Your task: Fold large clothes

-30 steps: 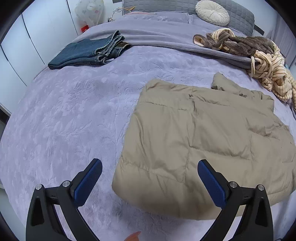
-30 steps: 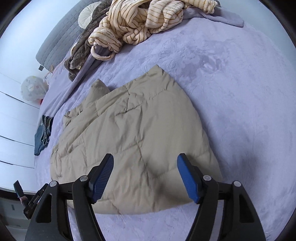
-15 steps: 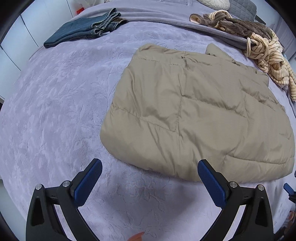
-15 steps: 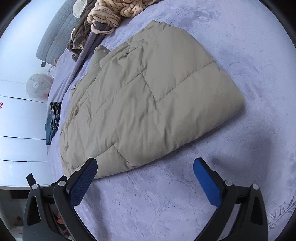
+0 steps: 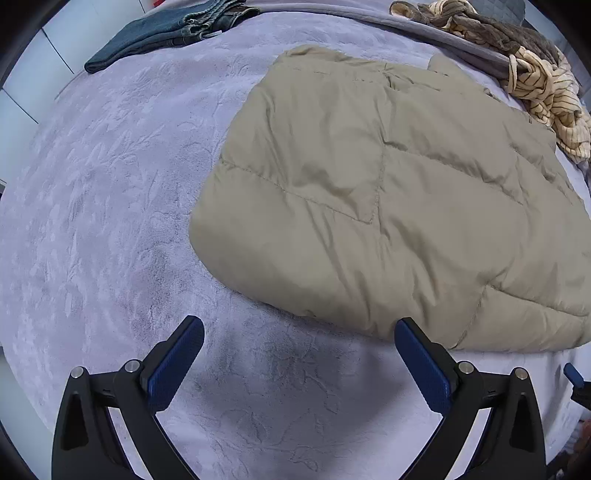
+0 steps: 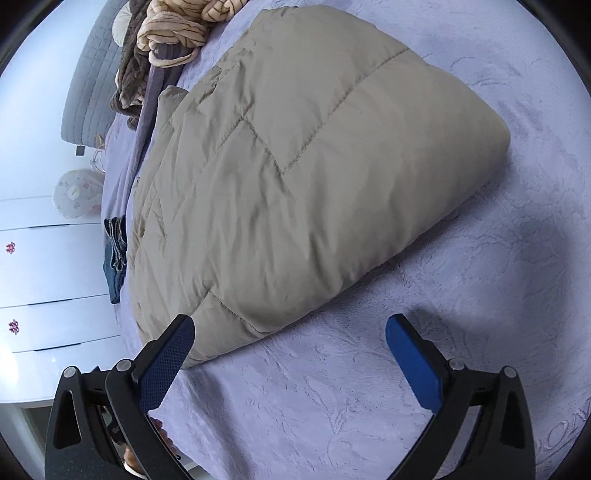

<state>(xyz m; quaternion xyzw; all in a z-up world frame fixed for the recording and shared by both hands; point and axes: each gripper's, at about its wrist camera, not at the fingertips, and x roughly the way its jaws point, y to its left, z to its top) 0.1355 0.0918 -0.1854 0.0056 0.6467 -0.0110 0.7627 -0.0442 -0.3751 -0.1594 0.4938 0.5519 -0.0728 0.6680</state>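
A beige quilted puffer coat (image 5: 388,192) lies folded flat on the lilac bedspread (image 5: 92,229); it also shows in the right wrist view (image 6: 295,166). My left gripper (image 5: 299,332) is open and empty, low over the bedspread just in front of the coat's near edge. My right gripper (image 6: 290,332) is open and empty, just short of the coat's other near corner; its left finger (image 6: 166,354) overlaps the coat's edge in view.
Folded blue jeans (image 5: 166,29) lie at the far left of the bed. A striped cream and brown heap of clothes (image 5: 535,74) lies at the far right by the grey headboard (image 6: 88,96). White drawers (image 6: 44,277) stand beside the bed.
Both grippers have moved closer to the coat's near edge and lower over the bed. The coat fills more of both views. Both stay open.
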